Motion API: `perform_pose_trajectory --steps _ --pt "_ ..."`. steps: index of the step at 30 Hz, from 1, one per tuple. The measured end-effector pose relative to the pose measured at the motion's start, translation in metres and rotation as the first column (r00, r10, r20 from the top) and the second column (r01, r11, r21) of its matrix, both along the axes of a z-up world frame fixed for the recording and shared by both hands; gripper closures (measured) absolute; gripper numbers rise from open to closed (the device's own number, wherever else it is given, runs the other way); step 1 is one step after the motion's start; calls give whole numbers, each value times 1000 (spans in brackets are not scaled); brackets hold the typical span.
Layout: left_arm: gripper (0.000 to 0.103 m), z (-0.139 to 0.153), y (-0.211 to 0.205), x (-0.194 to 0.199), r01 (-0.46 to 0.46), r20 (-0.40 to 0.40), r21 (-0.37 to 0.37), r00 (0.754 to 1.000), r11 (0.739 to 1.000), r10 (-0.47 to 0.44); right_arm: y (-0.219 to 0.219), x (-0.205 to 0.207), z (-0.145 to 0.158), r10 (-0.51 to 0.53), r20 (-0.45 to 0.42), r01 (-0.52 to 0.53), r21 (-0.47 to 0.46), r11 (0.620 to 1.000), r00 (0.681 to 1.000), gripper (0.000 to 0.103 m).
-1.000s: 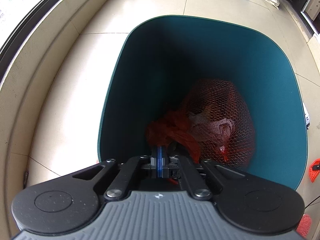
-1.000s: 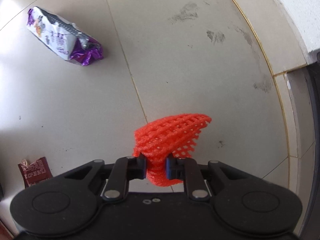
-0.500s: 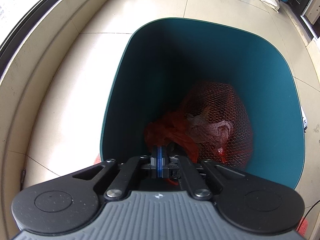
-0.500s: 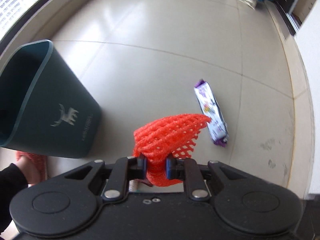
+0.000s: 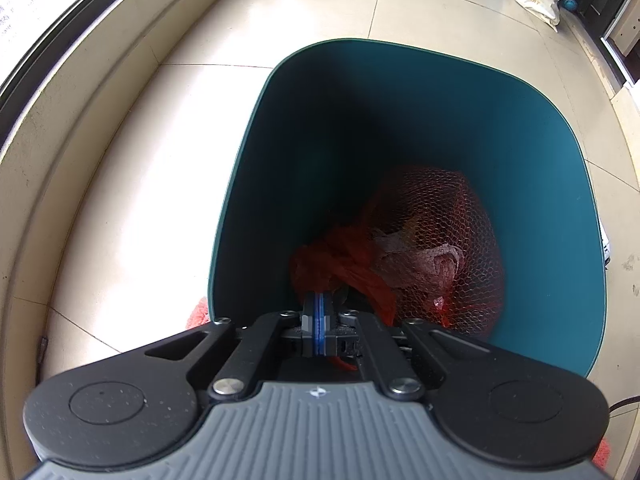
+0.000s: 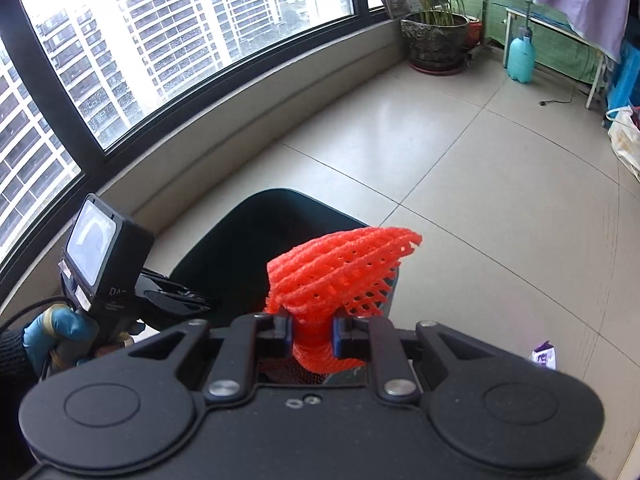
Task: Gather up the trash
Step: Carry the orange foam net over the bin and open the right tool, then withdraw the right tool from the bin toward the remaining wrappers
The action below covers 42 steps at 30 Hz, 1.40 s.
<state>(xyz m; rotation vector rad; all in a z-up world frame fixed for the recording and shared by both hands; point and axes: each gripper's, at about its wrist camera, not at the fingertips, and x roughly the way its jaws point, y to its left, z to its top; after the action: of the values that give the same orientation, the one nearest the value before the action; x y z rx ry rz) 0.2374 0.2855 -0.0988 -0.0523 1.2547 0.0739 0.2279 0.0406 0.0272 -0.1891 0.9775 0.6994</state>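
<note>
We note the orange foam net point(image 6: 340, 276) pinched at its narrow lower end between the pads of the right gripper point(image 6: 313, 336), jaws closed most of the way onto it. The flared upper part fans out up and to the right, free of any support. It hangs above the near side of the dark green bin point(image 6: 256, 248), whose mouth lies just ahead.

The left gripper point(image 5: 318, 322) has its jaws fully closed, blue pads together. It appears to clamp the near rim of the bin point(image 5: 552, 184); the contact itself is hidden by the gripper body. Inside the bin lie a red mesh bag point(image 5: 444, 240) and a crumpled red plastic bag point(image 5: 336, 260).

Risks, as we judge them:
- The net is light and springy. Released over the near edge, it could catch the rim or bounce out onto the floor.
- It may cling to a pad once the jaws open.
- The two grippers sit close together; the right could knock the left and tip the bin.

A purple wrapper point(image 6: 543, 356) remains on the floor, so the task is unfinished.
</note>
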Motion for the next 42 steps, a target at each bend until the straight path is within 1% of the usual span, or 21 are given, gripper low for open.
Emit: perform_pose_trajectory --steps 6,9,13,14,15,19,21,25,28,29,31,32,34,36,37,42 --pt "103 1 5 -1 1 5 -13 1000 1000 -1 53 7 -40 72 -25 -74 -69 995 997 86" --pt "103 2 6 -1 0 6 -17 1000 1000 0 70 6 -63 98 -60 -105 -111 988 993 85" --pt "103 3 8 -2 -1 7 -23 1000 1000 1 82 11 -91 110 -94 -124 -171 977 990 83" --pt "103 3 9 -1 -1 8 -24 1000 1000 2 84 12 -97 108 -102 -126 -184 975 989 81" --pt "103 3 9 -1 -2 8 -24 1000 1000 2 86 13 -103 113 -114 -134 -196 971 987 80" --pt "103 3 11 -2 -3 8 -26 1000 1000 3 93 14 -124 116 -143 -148 -239 960 983 78" --pt "103 3 11 -2 -2 8 -26 1000 1000 2 98 15 -131 123 -160 -160 -245 956 980 77" --pt "103 3 12 -2 -2 8 -26 1000 1000 3 101 13 -133 147 -169 -183 -229 956 975 61" --pt "103 3 13 -2 -3 9 -27 1000 1000 3 102 8 -132 160 -157 -193 -231 953 975 55" --pt "103 3 13 -2 -3 9 -27 1000 1000 3 101 8 -131 162 -156 -195 -228 954 974 51" --pt "103 2 13 -2 -2 9 -26 1000 1000 3 99 5 -126 165 -152 -194 -208 959 975 46" --pt "103 2 13 -2 -2 9 -24 1000 1000 2 97 4 -123 164 -148 -192 -198 961 975 41" --pt "103 2 13 -2 -1 10 -21 1000 1000 2 92 -2 -115 176 -143 -199 -165 966 974 39" --pt "103 2 12 -2 -2 10 -21 1000 1000 2 87 -7 -106 181 -131 -200 -151 968 975 36" --pt "103 2 12 -2 -2 10 -21 1000 1000 3 84 -8 -100 186 -122 -203 -142 969 975 32" --pt "103 3 8 -2 -2 11 -9 1000 1000 2 57 -18 -63 187 -93 -192 -49 980 978 24"
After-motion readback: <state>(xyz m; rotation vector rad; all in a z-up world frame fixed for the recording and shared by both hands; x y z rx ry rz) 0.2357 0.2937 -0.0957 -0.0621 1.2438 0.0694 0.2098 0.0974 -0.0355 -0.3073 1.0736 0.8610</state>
